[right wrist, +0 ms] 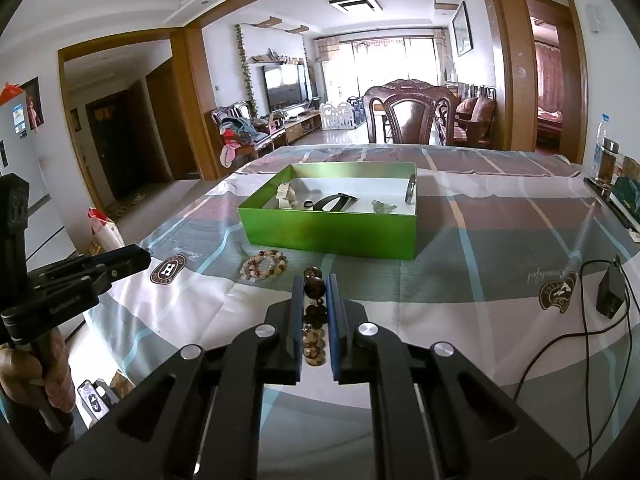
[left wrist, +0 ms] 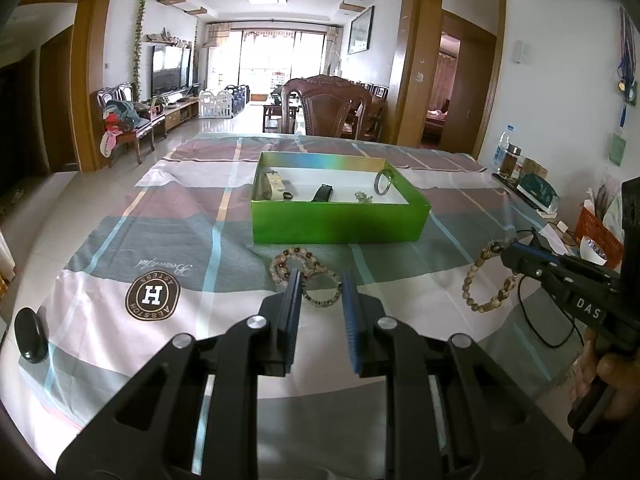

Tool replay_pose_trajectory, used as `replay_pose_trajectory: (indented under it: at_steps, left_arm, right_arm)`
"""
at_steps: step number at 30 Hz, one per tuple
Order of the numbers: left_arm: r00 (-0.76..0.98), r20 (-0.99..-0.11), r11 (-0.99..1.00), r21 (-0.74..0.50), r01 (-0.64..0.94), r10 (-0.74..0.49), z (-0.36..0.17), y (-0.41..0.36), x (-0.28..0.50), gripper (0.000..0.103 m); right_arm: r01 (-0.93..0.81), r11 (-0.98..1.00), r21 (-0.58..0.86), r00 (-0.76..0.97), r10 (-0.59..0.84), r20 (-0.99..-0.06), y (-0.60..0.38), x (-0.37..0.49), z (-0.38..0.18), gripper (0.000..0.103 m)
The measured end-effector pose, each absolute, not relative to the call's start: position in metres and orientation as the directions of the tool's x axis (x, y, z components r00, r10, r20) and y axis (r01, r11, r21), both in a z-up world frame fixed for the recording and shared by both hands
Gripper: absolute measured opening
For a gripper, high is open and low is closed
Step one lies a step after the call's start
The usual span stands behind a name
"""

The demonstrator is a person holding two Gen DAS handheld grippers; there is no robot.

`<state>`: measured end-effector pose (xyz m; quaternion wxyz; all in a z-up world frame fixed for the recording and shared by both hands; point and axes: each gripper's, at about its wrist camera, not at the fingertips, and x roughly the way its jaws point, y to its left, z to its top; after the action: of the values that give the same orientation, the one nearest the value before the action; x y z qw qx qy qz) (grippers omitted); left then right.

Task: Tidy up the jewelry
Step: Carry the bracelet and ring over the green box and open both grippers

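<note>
A green box [left wrist: 340, 224] [right wrist: 328, 236] stands mid-table, holding a bangle [left wrist: 383, 182] [right wrist: 411, 190] leaning on its right wall, a black band [left wrist: 322, 193] [right wrist: 334, 202], a small chain cluster [left wrist: 363, 197] and a pale piece [left wrist: 272, 188]. Two multicoloured bead bracelets [left wrist: 304, 276] [right wrist: 264, 266] lie on the cloth in front of the box. My left gripper [left wrist: 320, 282] [right wrist: 138, 260] hovers just short of them, slightly open, nothing between its pads. My right gripper [right wrist: 316, 284] [left wrist: 506, 248] is shut on a brown bead bracelet [right wrist: 314, 320] [left wrist: 488, 280], which hangs above the cloth.
A checked cloth [left wrist: 120, 240] covers the table. A black oval object [left wrist: 31, 334] lies at the left edge. A black adapter [right wrist: 610, 292] with its cable sits at the right. A bottle and jar [left wrist: 508, 156] and an orange basket [left wrist: 596, 228] line the right side. A wooden chair [left wrist: 336, 108] stands behind.
</note>
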<state>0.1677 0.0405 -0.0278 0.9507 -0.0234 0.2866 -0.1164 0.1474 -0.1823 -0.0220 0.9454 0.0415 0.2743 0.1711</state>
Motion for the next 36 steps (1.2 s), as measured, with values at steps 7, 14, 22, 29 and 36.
replay_pose_trajectory:
  at_steps: [7, 14, 22, 29, 36]
  left_arm:
    - [0.799, -0.555, 0.973, -0.109, 0.204, -0.230, -0.032, 0.038, 0.171, 0.020]
    - [0.795, -0.556, 0.970, -0.113, 0.216, -0.242, -0.023, 0.037, 0.189, 0.020]
    - [0.832, -0.497, 0.966, -0.057, 0.252, -0.246, 0.037, 0.024, 0.262, 0.020]
    - [0.777, -0.573, 0.961, -0.078, 0.265, -0.261, 0.041, 0.010, 0.369, 0.020]
    - [0.698, -0.685, 0.974, -0.078, 0.215, -0.209, -0.018, 0.000, 0.434, 0.021]
  right_arm:
    - [-0.298, 0.938, 0.177, 0.787, 0.346, -0.510, -0.185, 0.151, -0.025, 0.011]
    - [-0.307, 0.940, 0.150, 0.804, 0.340, -0.488, -0.186, 0.163, -0.014, 0.011]
    - [-0.318, 0.943, 0.102, 0.825, 0.328, -0.459, -0.184, 0.233, 0.026, 0.011]
    - [-0.278, 0.950, 0.141, 0.798, 0.310, -0.517, -0.191, 0.333, 0.019, 0.011]
    - [-0.238, 0.955, 0.175, 0.744, 0.295, -0.599, -0.191, 0.381, -0.025, 0.011]
